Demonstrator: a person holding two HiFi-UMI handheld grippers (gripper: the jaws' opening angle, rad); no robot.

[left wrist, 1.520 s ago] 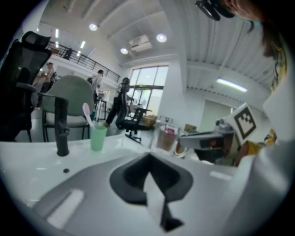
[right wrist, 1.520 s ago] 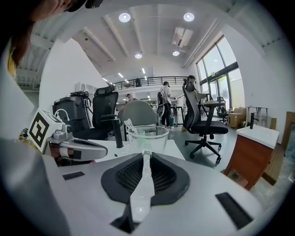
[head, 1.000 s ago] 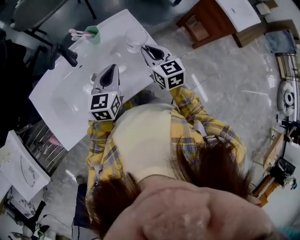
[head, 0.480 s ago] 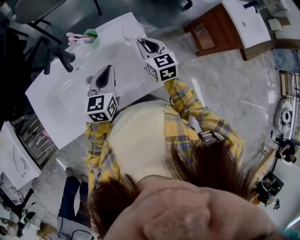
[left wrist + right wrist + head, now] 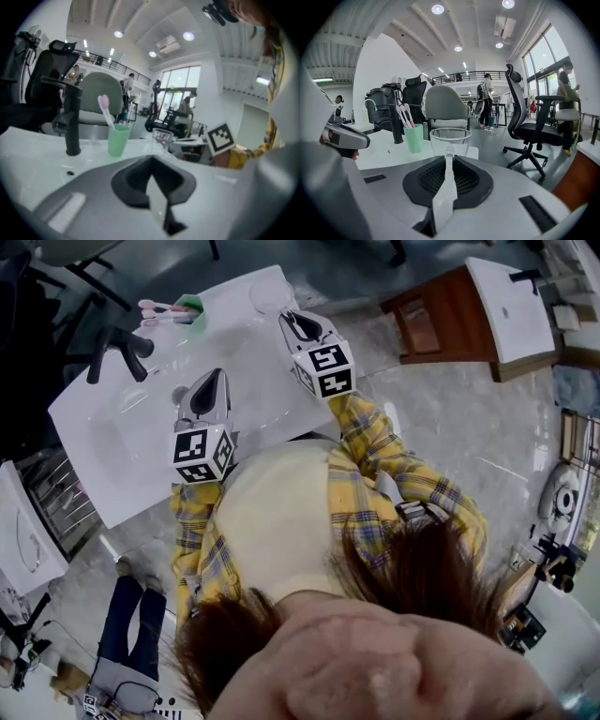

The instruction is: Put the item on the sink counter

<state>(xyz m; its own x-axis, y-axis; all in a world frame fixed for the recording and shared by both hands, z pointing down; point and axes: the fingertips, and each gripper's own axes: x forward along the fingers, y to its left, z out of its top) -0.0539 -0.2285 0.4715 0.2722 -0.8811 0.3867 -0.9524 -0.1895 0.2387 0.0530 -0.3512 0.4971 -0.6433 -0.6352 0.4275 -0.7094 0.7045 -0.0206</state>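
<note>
Right claw (image 5: 290, 319) drawn back off glass (image 5: 450, 139), left claw (image 5: 213, 378) unmoved

No legible words, brands or numbers; marker cubes (image 5: 202, 454) bear square patterns only (black-and-white)

Head cam looks steeply down past the person's shoulders onto the white sink counter (image 5: 253, 343). Both gripper views sit low, close over it, facing across; they share the mint-green plastic cup (image 5: 118, 140) and clear glass tumbler (image 5: 450, 139).
</note>
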